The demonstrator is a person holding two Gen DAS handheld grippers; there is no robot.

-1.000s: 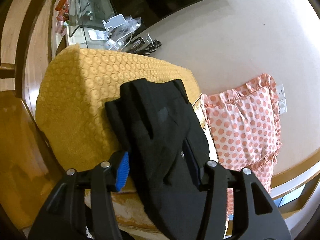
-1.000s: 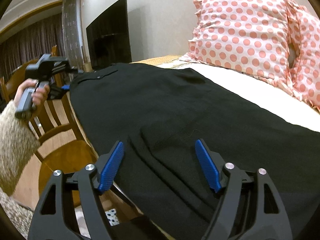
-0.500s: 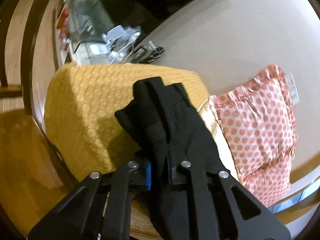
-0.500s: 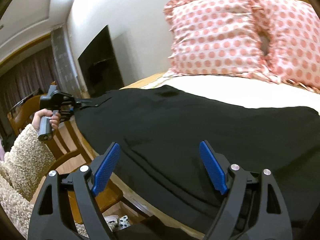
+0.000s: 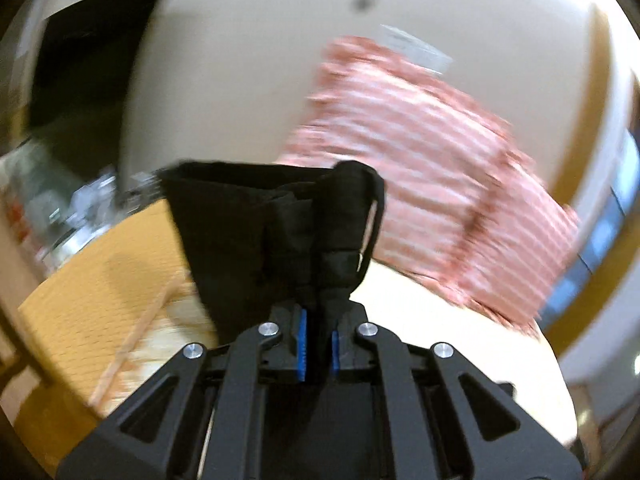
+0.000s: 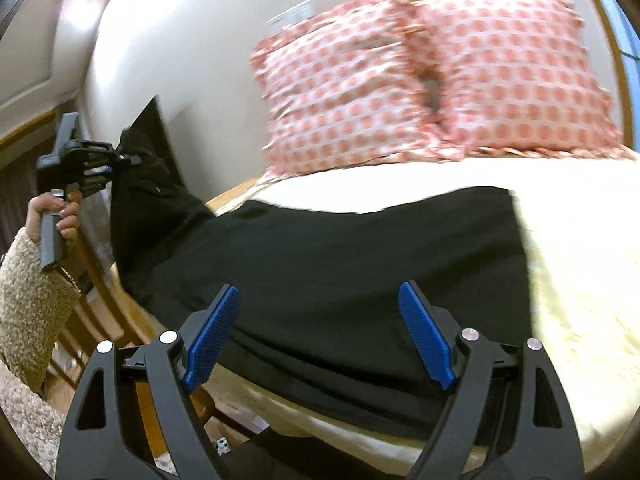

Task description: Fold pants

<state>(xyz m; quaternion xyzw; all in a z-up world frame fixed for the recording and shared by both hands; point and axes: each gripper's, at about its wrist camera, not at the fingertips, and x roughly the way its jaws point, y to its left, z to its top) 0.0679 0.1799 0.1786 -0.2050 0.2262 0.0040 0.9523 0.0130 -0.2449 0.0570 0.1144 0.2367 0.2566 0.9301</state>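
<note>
The left tongs (image 5: 318, 344) are clamped on a bunched end of the black pants (image 6: 340, 264), lifting it clear of the bed (image 6: 580, 240), while the rest lies flat ahead of the right tongs (image 6: 320, 336), which stand apart and empty. The cloth looks soft, light and limp, likely to sag and slide. The near edge just ahead of the right tongs seems the best hold.

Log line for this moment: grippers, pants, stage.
left gripper: shut on pants end, lifted | right gripper: open, above pants near bed edge | stage: fold not completed
</note>
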